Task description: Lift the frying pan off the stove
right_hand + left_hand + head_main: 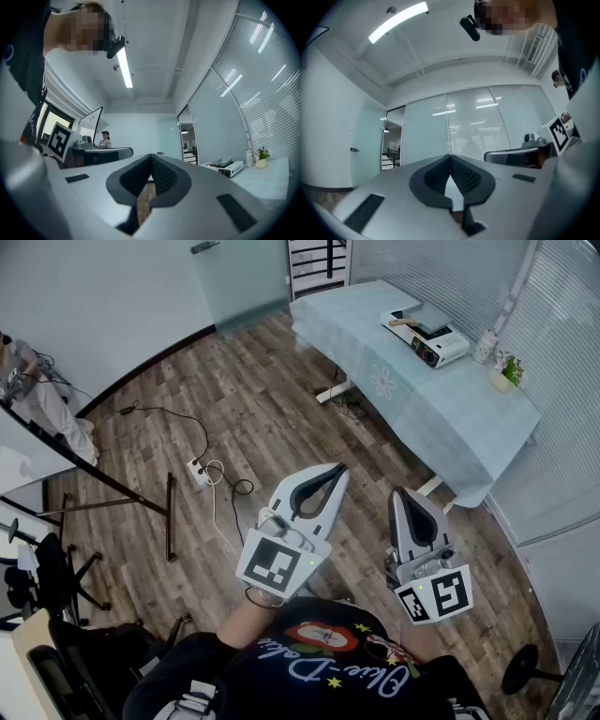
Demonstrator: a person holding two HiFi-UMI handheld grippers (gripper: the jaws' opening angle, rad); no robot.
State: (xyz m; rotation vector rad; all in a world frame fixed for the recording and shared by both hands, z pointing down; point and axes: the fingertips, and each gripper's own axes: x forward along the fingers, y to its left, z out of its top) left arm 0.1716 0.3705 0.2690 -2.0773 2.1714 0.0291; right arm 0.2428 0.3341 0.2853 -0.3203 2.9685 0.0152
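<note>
Two grippers: left gripper (339,470) and right gripper (398,492), I see both closed, empty.
Stove (427,335): on the table (459,423), well apart from them.

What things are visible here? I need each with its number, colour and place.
floor: one, brown wood, under everything
table: one, pale blue-green cloth, upper right
portable stove: one, white, on the table
potted plant: one, green, table's right end
bottle: one, white, beside the plant
power strip: one, white, on the floor
office chair: one, black, lower left
bystander: one, light clothes, left edge
left gripper: one, grey, shut and empty
right gripper: one, grey, shut and empty
shirt: one, black, bottom edge
</note>
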